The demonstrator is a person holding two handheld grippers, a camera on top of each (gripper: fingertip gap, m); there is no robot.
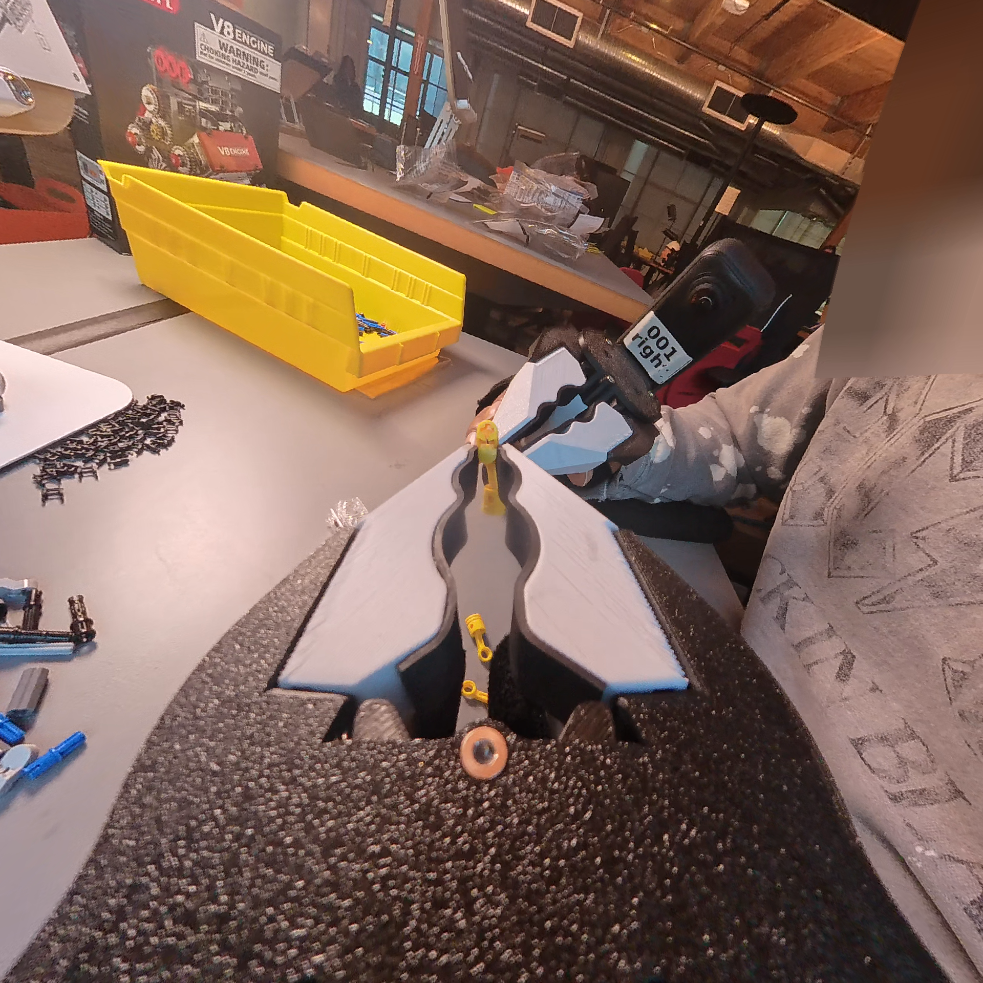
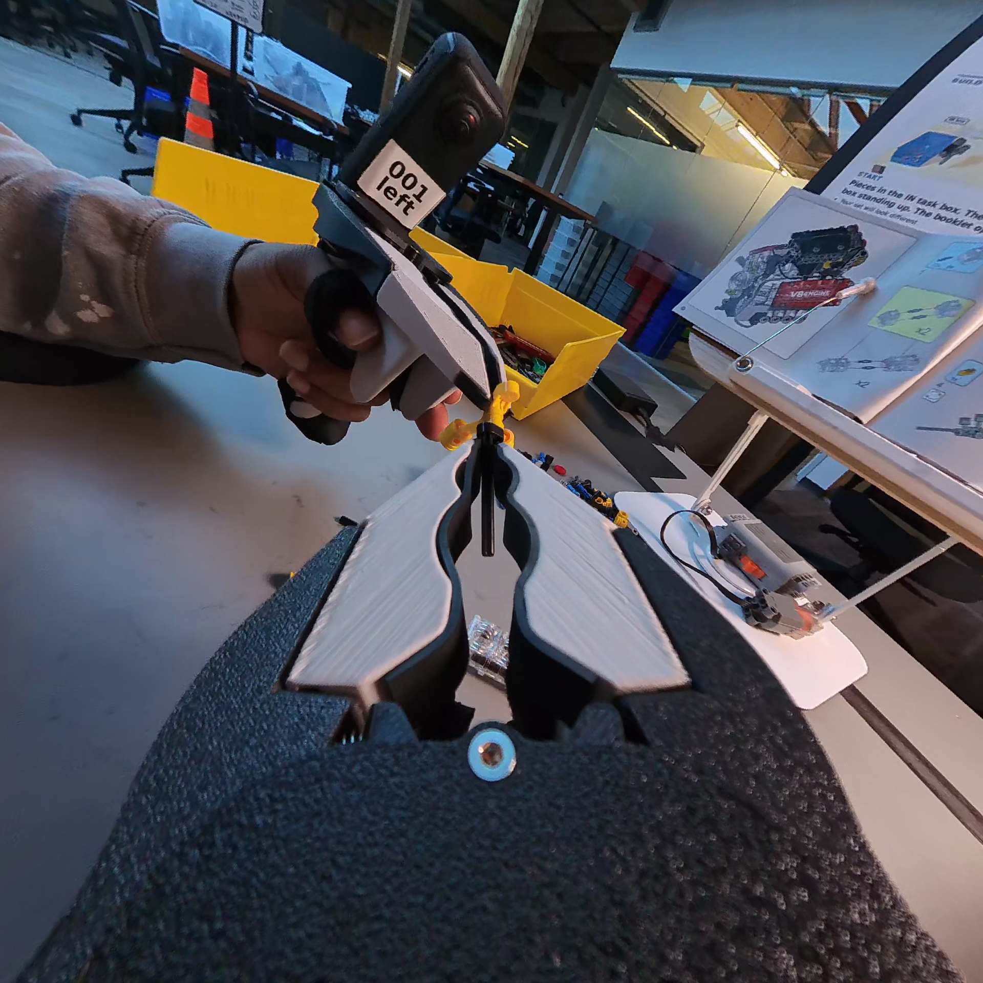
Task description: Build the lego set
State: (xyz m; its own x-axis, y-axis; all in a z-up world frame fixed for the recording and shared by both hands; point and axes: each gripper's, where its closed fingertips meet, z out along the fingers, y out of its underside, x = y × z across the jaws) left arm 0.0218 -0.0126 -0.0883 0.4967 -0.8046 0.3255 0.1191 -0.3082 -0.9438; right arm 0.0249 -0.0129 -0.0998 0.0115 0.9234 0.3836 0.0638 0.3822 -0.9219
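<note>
My left gripper (image 1: pixel 486 452) is shut on a small yellow piston-shaped piece (image 1: pixel 492 489), held above the grey table (image 1: pixel 239 532). My right gripper (image 2: pixel 486 452) is shut on a thin black axle (image 2: pixel 486 510) that carries another yellow piece (image 2: pixel 456 432) at its far end. The two grippers meet tip to tip. The left gripper (image 2: pixel 492 391) presses its yellow piece (image 2: pixel 502 407) against the axle's end. The right gripper (image 1: pixel 502 439) shows behind the left one's tips, where the axle is hidden. Two more yellow piston pieces (image 1: pixel 477 635) lie on the table below.
An open-fronted yellow bin (image 1: pixel 239 255) holding parts stands at the back, next to a black product box (image 1: pixel 186 106). A pile of small black pieces (image 1: pixel 111 441) and loose blue and black parts (image 1: pixel 42 638) lie to the left. An instruction booklet on a stand (image 2: pixel 851 319) and a wired motor unit (image 2: pixel 771 585) are on the right. My two grippers' fingertips are within a few centimetres of each other.
</note>
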